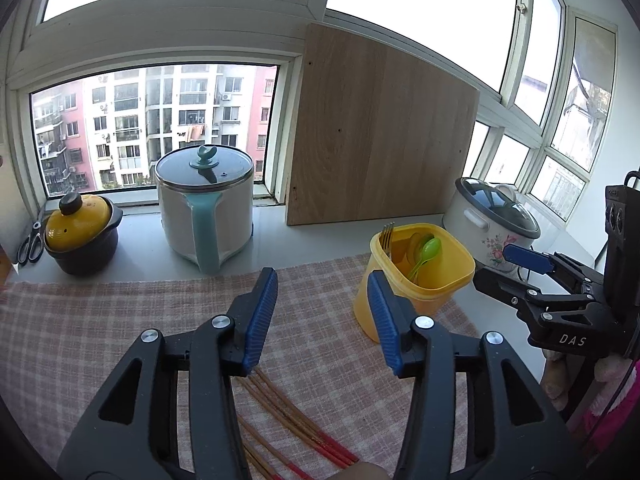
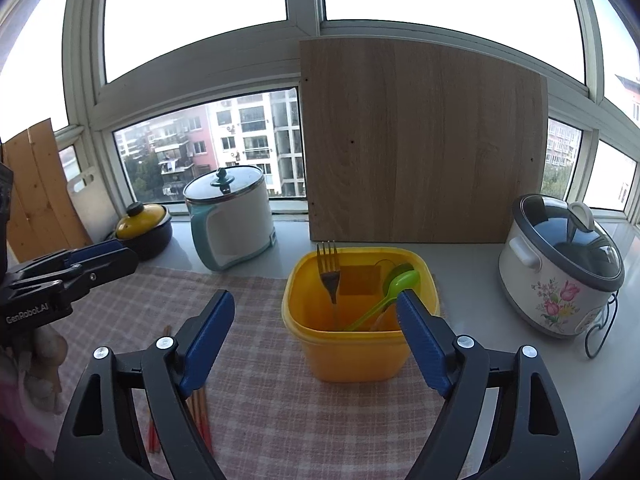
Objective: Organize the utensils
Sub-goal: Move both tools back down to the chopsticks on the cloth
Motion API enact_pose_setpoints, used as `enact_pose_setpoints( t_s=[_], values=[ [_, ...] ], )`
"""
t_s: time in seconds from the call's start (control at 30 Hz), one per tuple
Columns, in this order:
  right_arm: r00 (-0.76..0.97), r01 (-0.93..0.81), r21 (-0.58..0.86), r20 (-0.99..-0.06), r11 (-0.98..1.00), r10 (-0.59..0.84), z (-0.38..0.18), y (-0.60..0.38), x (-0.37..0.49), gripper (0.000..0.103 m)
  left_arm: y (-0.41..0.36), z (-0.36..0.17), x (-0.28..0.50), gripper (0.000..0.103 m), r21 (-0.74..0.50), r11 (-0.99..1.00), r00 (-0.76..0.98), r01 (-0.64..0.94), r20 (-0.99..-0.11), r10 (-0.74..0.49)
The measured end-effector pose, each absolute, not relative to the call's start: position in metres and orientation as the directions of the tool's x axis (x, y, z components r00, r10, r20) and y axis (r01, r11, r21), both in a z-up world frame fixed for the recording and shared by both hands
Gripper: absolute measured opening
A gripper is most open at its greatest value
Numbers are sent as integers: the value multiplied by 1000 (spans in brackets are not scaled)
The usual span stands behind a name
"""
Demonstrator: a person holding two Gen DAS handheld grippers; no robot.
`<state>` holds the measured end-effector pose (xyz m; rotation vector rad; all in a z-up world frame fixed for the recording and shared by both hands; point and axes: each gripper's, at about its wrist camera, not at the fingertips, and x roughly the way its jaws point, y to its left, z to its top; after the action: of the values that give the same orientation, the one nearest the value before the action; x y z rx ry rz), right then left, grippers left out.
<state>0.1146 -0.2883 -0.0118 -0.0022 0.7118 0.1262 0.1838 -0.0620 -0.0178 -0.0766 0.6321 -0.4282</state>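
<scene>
One checked cloth (image 2: 280,400) was spread on the counter. On it one yellow tub (image 2: 360,344) was stood, holding one fork (image 2: 329,272) and two green spoons (image 2: 394,286). Several chopsticks (image 1: 280,420) were laid beneath the left gripper (image 1: 322,316). Both it and the right gripper (image 2: 316,340) were held apart, empty.

Right gripper (image 2: 316,312) spread wide over the checked cloth (image 2: 280,400), yellow tub (image 2: 356,356) ahead holding fork (image 2: 329,276) and green spoon (image 2: 402,282), chopsticks (image 2: 200,408) near left.
</scene>
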Motion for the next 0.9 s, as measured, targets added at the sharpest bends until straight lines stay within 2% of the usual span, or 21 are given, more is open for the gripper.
enact_pose_setpoints(
  t_s=[0.27, 0.47, 0.9],
  values=[
    [692, -246, 0, -700, 969, 176, -39, -250, 121, 84, -7, -51, 189, 48, -176, 953, 714, 247, -631, -302],
    [639, -333, 42, -724, 942, 258, -56, -227, 125, 84, 25, -82, 193, 48, -173, 970, 666, 172, -705, -244],
    [439, -401, 131, -841, 906, 316, -108, -189, 143, 84, 21, -151, 188, 48, -147, 979, 542, 143, -816, -201]
  ],
)
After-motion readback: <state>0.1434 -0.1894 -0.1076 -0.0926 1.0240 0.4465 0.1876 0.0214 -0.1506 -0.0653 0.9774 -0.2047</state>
